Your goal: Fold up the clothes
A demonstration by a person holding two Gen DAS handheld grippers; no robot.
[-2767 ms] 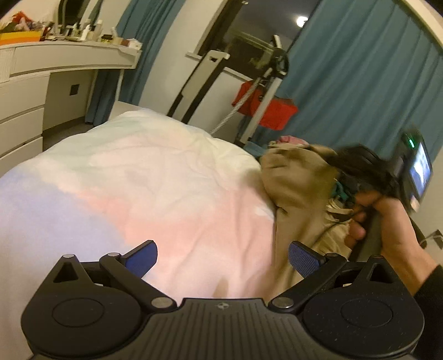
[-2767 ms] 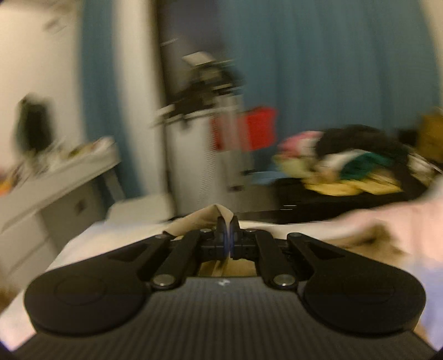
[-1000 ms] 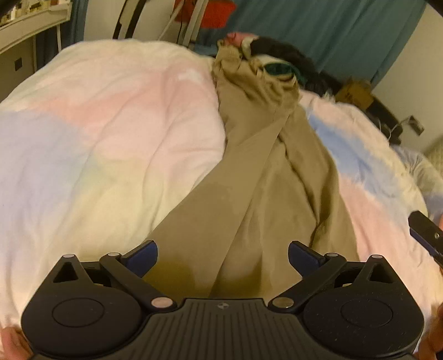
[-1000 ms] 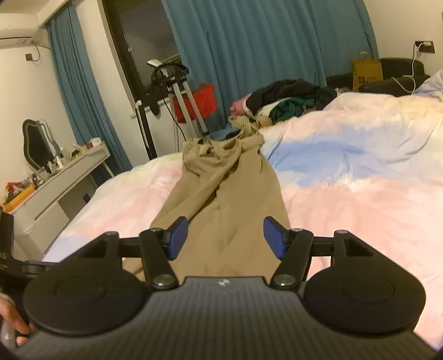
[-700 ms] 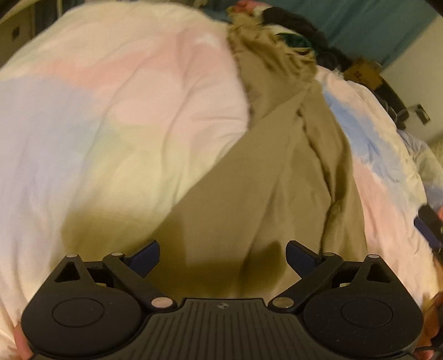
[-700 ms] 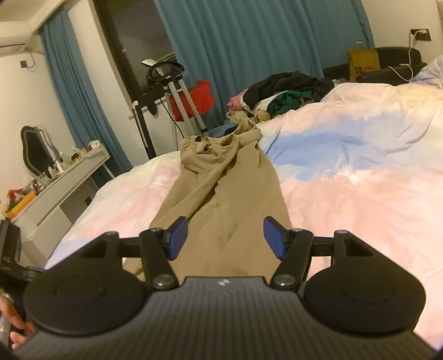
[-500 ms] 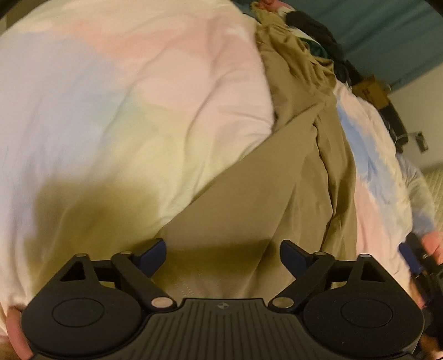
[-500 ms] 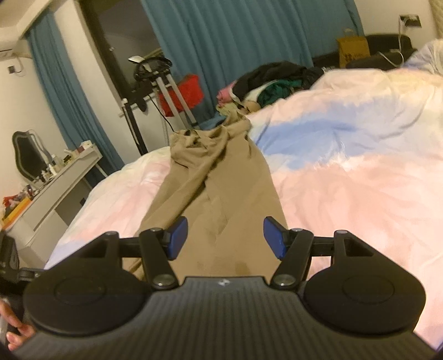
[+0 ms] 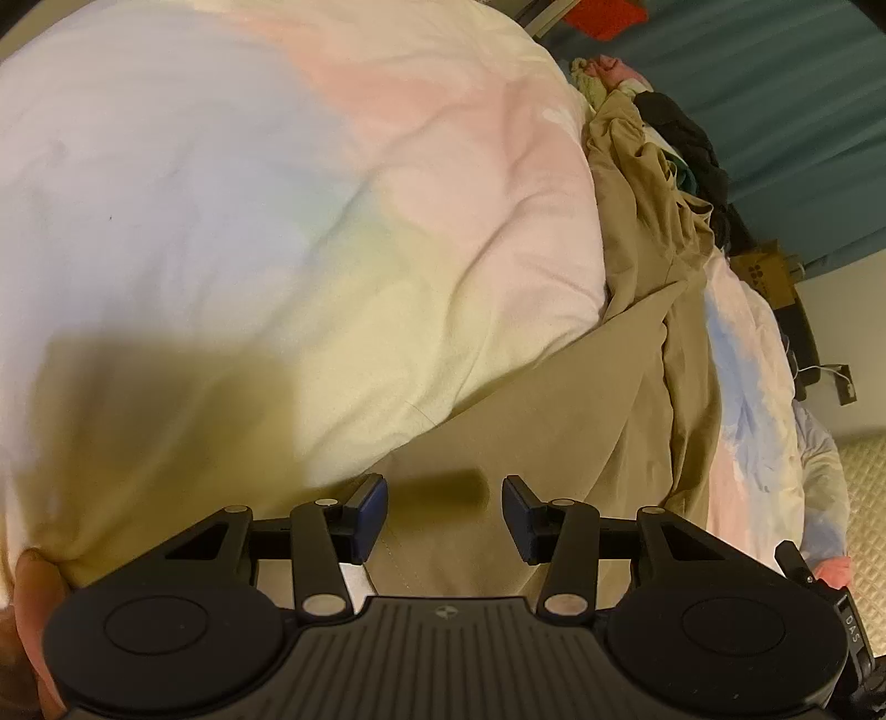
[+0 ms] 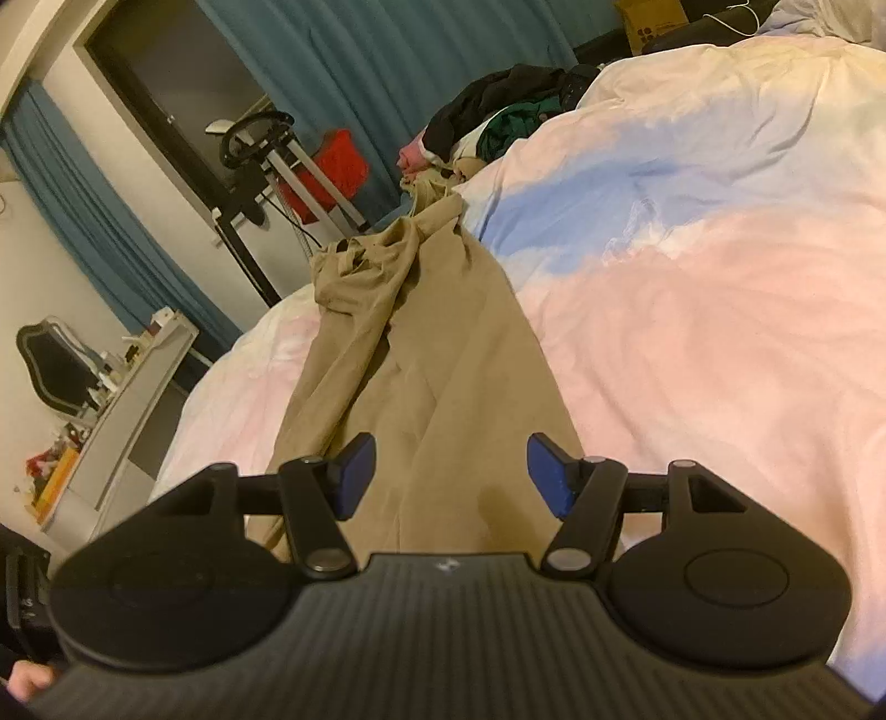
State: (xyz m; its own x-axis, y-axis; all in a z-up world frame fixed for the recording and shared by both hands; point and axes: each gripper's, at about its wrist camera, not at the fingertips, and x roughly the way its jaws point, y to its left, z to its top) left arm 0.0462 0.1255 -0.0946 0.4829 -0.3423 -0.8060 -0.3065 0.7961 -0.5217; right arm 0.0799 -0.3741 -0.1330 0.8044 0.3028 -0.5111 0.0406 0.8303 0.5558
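A pair of tan trousers point(image 9: 626, 399) lies stretched out lengthwise on the pastel duvet point(image 9: 277, 221), its bunched far end near the bed's far edge. In the right wrist view the trousers point(image 10: 443, 354) run away from me up the middle. My left gripper point(image 9: 443, 518) is open, its jaws partly closed in, low over the near hem with the cloth between the blue pads. My right gripper point(image 10: 446, 471) is open and empty, just above the near end of the trousers.
A heap of mixed clothes point(image 10: 498, 122) lies past the bed's far edge, before blue curtains point(image 10: 415, 50). A metal stand with a red bag point(image 10: 332, 160) and a white dresser point(image 10: 133, 399) stand at the left. The duvet point(image 10: 720, 310) spreads wide to the right.
Earlier my right gripper held the trousers shut; it has let go and they lie flat. Both grippers have dropped towards the near end. My left jaws have narrowed over the hem.
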